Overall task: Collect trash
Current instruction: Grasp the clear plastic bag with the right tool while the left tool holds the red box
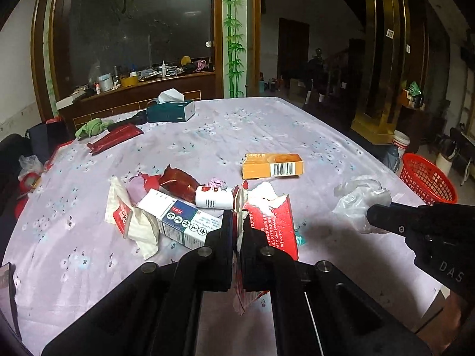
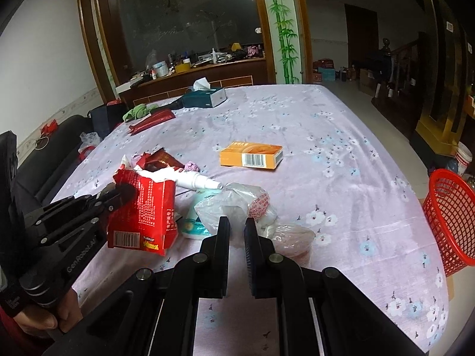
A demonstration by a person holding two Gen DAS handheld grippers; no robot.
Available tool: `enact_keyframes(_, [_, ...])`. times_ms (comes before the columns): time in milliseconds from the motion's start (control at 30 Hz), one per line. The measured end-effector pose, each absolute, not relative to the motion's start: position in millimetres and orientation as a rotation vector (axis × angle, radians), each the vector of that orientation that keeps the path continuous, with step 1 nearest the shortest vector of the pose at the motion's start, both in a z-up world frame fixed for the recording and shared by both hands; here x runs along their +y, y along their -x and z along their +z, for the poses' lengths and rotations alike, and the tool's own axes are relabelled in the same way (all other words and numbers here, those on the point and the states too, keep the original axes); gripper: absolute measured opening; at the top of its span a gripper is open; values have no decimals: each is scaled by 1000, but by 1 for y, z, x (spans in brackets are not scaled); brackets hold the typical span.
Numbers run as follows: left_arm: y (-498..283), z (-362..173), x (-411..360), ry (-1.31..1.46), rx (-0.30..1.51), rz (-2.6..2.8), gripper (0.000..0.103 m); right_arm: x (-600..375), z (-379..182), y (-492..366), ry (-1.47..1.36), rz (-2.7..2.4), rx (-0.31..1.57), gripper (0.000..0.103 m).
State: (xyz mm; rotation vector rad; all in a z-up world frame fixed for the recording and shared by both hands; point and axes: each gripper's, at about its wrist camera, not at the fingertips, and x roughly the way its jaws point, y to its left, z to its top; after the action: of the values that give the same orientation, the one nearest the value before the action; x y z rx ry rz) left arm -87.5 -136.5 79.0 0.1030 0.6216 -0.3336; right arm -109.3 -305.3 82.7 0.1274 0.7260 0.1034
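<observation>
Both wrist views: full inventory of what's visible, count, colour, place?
Torn red carton: 1, red, lifted in left gripper.
Clear plastic bag: 1, translucent, in right gripper.
Orange cardboard box: 1, orange, table centre.
White plastic bottle: 1, white, lying in trash pile.
White-and-blue carton: 1, pile, lying flat.
Teal tissue box: 1, teal, far table edge.
Red mesh basket: 1, red, floor right of table.
Floral tablecloth: 1, lilac.
Left gripper: 1, black, shut.
Right gripper: 1, black, shut.
</observation>
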Motion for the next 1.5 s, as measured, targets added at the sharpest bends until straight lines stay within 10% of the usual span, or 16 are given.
enact_keyframes(1500, [86,68,-153,-134,651,-356,3,-311,79,108,-141,81,748,11])
